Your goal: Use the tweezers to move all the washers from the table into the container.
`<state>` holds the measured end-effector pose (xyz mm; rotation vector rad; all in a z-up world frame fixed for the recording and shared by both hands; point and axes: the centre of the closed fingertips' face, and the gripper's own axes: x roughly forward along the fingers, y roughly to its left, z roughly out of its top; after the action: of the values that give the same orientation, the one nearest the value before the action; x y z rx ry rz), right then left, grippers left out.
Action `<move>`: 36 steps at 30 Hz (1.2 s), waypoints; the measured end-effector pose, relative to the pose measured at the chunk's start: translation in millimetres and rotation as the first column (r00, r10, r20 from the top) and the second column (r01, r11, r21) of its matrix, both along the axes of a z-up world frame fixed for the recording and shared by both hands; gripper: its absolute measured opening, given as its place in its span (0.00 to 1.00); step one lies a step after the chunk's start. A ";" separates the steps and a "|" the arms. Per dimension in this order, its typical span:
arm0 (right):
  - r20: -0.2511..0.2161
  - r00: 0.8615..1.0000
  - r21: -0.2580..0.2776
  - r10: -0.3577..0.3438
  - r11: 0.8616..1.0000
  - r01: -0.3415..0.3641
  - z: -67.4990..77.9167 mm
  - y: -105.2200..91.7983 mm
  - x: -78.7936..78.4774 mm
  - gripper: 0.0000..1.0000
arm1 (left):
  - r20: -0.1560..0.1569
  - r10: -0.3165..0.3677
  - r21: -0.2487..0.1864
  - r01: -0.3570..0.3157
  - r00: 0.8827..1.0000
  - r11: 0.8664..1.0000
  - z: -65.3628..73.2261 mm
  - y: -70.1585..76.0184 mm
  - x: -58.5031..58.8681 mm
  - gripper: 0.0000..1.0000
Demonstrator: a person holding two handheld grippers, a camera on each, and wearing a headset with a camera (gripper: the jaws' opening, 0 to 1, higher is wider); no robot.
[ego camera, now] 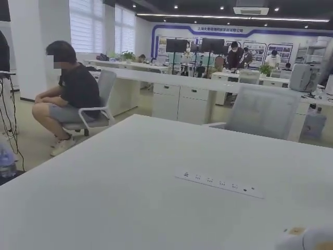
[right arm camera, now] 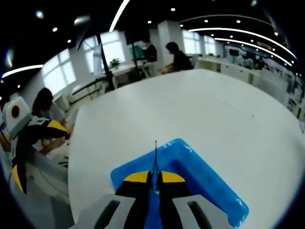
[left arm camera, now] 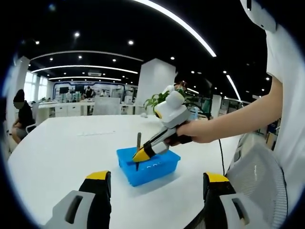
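1. Right now my right tongs [right arm camera: 154, 180] are clamping the tweezers [right arm camera: 155, 157], with the jaws squeezed narrow on the thin metal.
2. From the left gripper view, those right tongs [left arm camera: 139, 156] are tilting down over the blue container [left arm camera: 159, 168], and my hand [left arm camera: 195, 133] is wrapping the handle behind them.
3. There the tweezers [left arm camera: 138, 142] are standing nearly upright. One end is poking above the jaws and the other is pointing down into the container's left corner. I cannot tell whether the tip is touching the bottom.
4. In the right gripper view the container [right arm camera: 205, 181] is lying directly under and ahead of the jaws, and the tweezers are reaching toward its far corner.
5. My left tongs [left arm camera: 157, 177] are gaping wide and holding nothing, aiming at the container from nearby but not touching it. In the right gripper view the left tongs [right arm camera: 35, 152] are hanging off to the left, past the table's edge.
6. The container is resting on the white table [left arm camera: 57, 148], near one edge. Any washers are too small for me to make out.
7. My head view is looking across the table [ego camera: 130, 198] at a power strip [ego camera: 218, 185] and, beyond it, a person [ego camera: 67, 94] sitting on a chair.
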<state>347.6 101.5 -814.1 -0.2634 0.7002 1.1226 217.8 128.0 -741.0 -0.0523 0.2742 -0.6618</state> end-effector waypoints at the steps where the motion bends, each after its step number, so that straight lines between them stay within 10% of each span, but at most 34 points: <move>1: 0.007 1.000 -0.003 0.003 1.000 -0.003 0.2 0.1 -0.8 0.03 | -0.002 0.000 -0.005 0.000 1.000 1.000 0.3 0.0 0.0 0.80; 24: 0.116 0.992 0.141 0.055 0.987 -0.072 71.0 -20.5 -47.6 0.04 | -0.024 -0.015 -0.176 0.011 1.000 0.984 36.7 0.2 5.4 0.74; 29: 0.116 0.987 0.115 0.107 0.986 -0.121 68.7 -27.7 -70.2 0.04 | -0.009 -0.073 -0.157 0.070 0.997 0.985 50.3 -9.1 7.2 0.68; 36: 0.123 0.960 0.043 0.251 0.965 -0.257 54.4 -31.0 -105.1 0.03 | -0.058 -0.239 -0.008 0.239 0.969 0.971 44.4 -31.8 0.6 0.45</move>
<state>242.5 70.6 -759.7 -0.3741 0.5381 1.3590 218.5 96.2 -696.7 -0.0396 0.3397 -0.9010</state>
